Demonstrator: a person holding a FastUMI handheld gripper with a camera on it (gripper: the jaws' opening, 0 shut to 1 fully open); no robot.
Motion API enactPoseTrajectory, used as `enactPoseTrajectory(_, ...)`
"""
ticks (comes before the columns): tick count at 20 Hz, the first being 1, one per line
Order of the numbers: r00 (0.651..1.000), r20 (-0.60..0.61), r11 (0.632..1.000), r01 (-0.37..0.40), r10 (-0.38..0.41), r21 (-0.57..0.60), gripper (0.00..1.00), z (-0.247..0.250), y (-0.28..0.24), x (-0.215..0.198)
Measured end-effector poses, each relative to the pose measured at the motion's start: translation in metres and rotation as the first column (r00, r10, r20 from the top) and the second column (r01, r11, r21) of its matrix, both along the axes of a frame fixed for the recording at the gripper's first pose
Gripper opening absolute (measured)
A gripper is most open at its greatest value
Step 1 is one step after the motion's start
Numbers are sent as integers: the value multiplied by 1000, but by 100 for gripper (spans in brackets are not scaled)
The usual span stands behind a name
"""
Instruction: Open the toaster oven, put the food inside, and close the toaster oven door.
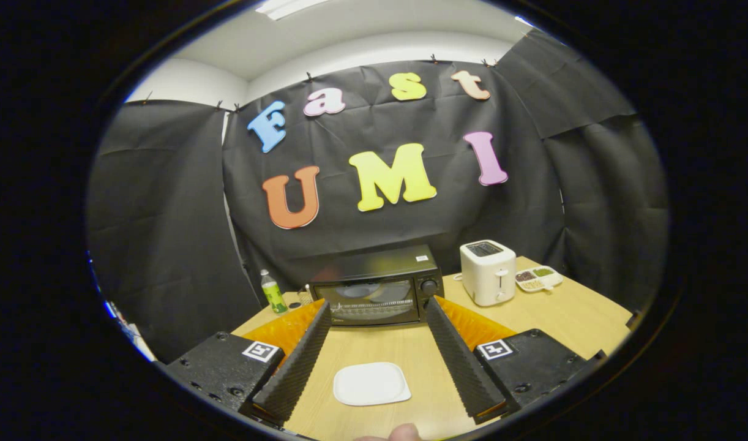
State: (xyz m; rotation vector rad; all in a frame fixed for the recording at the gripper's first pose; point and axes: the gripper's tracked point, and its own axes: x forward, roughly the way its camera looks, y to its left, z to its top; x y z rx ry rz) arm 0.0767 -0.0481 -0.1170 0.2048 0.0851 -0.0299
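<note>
Fingers of my gripper (379, 318) stand spread wide, pinching nothing. Between them on the table (570, 315) lies a white plate (371, 384), bare so far as I see. Beyond my tips sits the toaster oven (376, 286), door shut; whether food is inside I cannot tell. Any approach should stay square to its door.

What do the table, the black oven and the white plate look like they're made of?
Table: pale wood or wood-look laminate, faint grain. Toaster oven: apparently black metal, its door probably glass, showing reflections. Plate: smooth matte white, plastic or ceramic, can't tell. It lies between the open gripper fingers.
</note>
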Motion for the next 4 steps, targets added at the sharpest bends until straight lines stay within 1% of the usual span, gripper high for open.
enactPoseTrajectory(4,1000,-9,1000,0,0,-3,100,-4,1,3)
